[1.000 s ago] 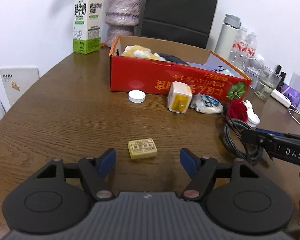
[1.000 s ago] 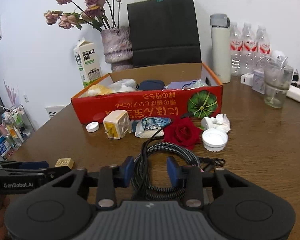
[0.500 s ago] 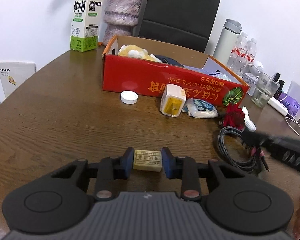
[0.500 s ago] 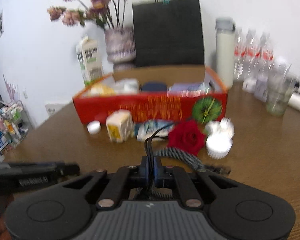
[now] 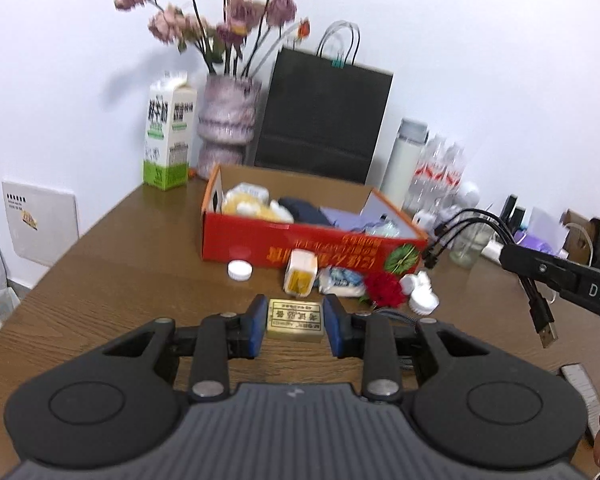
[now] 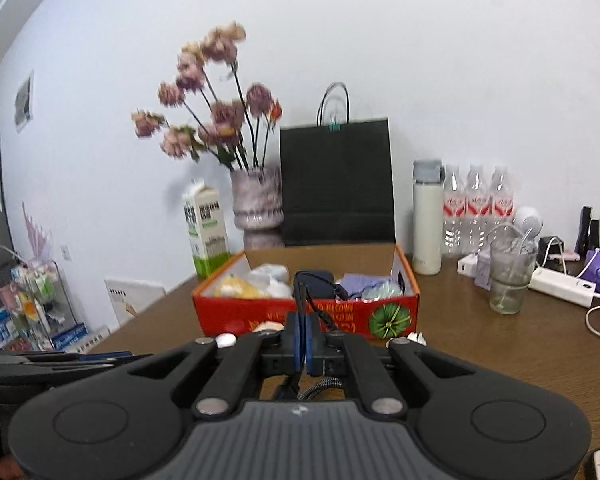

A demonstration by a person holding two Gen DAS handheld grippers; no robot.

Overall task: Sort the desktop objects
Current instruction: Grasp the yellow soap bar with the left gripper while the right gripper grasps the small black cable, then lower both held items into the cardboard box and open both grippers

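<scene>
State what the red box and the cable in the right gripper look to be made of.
Red box: printed cardboard, likely; raw brown inner wall and folded flaps, slightly glossy red outside. Cable: braided fabric sheath near the right gripper, judging by its grey woven texture; its thin black branches look like smooth plastic or rubber.

White wall (image 6: 420,60) behind a brown wooden table (image 6: 480,344); wire rack (image 6: 40,304) stands at far left.
</scene>
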